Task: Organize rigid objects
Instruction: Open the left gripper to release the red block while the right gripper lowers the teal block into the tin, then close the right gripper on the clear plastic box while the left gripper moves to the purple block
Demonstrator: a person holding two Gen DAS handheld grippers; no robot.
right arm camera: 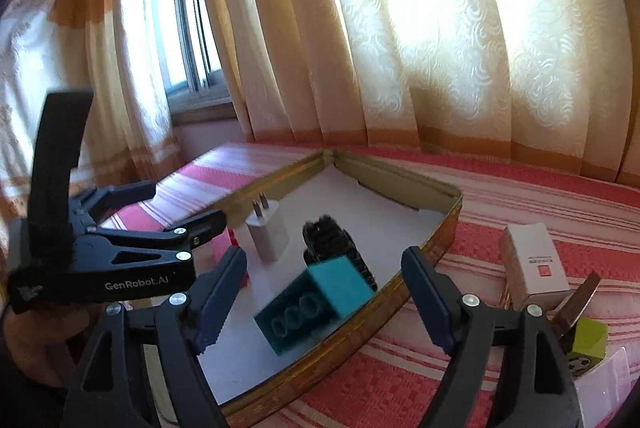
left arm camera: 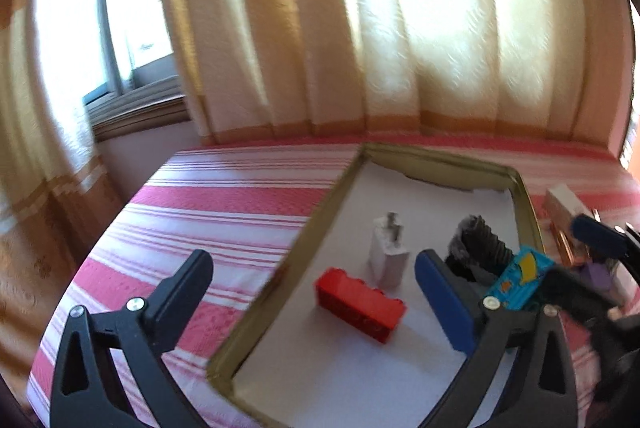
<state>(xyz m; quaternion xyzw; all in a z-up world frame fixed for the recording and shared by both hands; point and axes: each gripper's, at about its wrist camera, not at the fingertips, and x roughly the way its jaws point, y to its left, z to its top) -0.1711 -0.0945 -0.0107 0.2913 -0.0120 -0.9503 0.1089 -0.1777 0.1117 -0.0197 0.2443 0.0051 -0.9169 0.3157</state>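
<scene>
Both jaws open and empty, teal plastic building brick [right arm camera: 316,302] lying tilted inside the shallow gold-rimmed tray [right arm camera: 424,260], beside the black toy; back right gripper [right arm camera: 324,298] out cleanly, then fetch the white box right of the tray.

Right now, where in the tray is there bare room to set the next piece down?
The tray's far corner beyond the charger is bare, and so is its near end, this side of the red brick and teal brick. The middle is crowded: charger, black part and both bricks sit close together.
</scene>
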